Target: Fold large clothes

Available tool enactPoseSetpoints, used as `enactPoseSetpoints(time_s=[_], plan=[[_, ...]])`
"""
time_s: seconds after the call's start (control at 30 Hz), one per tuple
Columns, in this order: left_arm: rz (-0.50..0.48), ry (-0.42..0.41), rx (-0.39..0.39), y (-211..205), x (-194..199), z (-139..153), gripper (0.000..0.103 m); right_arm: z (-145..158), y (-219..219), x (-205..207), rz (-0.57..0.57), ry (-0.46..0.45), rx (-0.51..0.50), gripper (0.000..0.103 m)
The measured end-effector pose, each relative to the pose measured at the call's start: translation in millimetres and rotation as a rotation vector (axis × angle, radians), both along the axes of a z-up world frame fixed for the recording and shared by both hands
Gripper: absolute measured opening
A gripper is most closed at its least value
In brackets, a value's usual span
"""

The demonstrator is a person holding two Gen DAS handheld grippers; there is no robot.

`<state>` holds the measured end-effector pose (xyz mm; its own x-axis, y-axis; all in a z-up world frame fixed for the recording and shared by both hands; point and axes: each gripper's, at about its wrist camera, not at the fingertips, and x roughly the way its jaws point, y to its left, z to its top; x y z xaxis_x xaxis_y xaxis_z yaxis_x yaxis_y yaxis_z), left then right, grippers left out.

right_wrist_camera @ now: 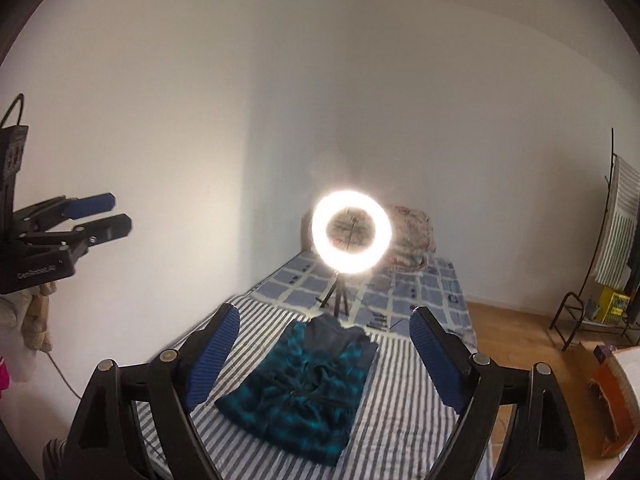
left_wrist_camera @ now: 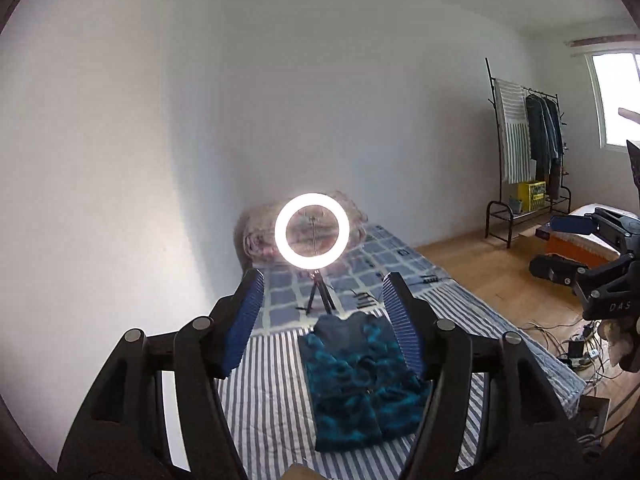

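A dark teal plaid garment lies folded into a rectangle on the striped bed cover; it also shows in the right wrist view. My left gripper is open and empty, held high above the garment. My right gripper is open and empty too, also well above it. The right gripper shows at the right edge of the left wrist view, and the left gripper at the left edge of the right wrist view.
A lit ring light on a small tripod stands on the bed just beyond the garment. A bundled blanket lies at the bed's head. A clothes rack stands by the far wall. Cables lie on the wooden floor.
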<state>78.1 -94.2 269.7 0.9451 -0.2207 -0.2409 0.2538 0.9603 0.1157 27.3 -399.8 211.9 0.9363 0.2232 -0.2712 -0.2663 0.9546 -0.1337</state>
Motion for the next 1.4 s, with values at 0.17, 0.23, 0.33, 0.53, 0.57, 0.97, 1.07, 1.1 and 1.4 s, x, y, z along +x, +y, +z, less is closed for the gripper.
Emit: enactPoseSetpoints(time_s=[0.17,0.23,0.33,0.53,0.57,0.97,1.07,1.1,1.4], plan=[[-0.005,0.028,-0.030,11.2,40.3,4.3,0.078,-0.4,-4.3,33.4,0.000,-0.004,0.010,0.096],[-0.005,0.055,-0.040,17.7,63.7,-5.1,0.078,-9.9,-4.2,55.8,-0.002,0.022,0.000,0.096],[-0.007,0.108,-0.038,24.1,106.2,-26.5,0.078,-27.2,-8.1,86.2,-0.007,0.051,-0.004,0.096],[-0.015,0.290,-0.125,34.0,211.6,-93.2,0.078,-70.6,-31.1,166.4,-0.025,0.165,0.052,0.096],[-0.016,0.321,-0.136,36.1,228.5,-105.7,0.078,-80.7,-34.7,181.2,-0.027,0.187,0.058,0.096],[-0.054,0.586,-0.087,20.1,428.1,-280.6,0.078,-205.7,-69.2,380.3,0.038,0.407,0.207,0.096],[-0.070,0.669,-0.112,15.0,466.0,-324.3,0.078,-253.8,-77.4,428.7,0.039,0.482,0.283,0.092],[-0.074,0.698,-0.130,15.5,479.4,-340.7,0.078,-265.5,-80.2,439.9,0.039,0.502,0.305,0.090],[-0.048,0.857,-0.284,35.8,550.1,-422.5,0.070,-349.6,-97.3,508.7,0.034,0.667,0.385,0.079]])
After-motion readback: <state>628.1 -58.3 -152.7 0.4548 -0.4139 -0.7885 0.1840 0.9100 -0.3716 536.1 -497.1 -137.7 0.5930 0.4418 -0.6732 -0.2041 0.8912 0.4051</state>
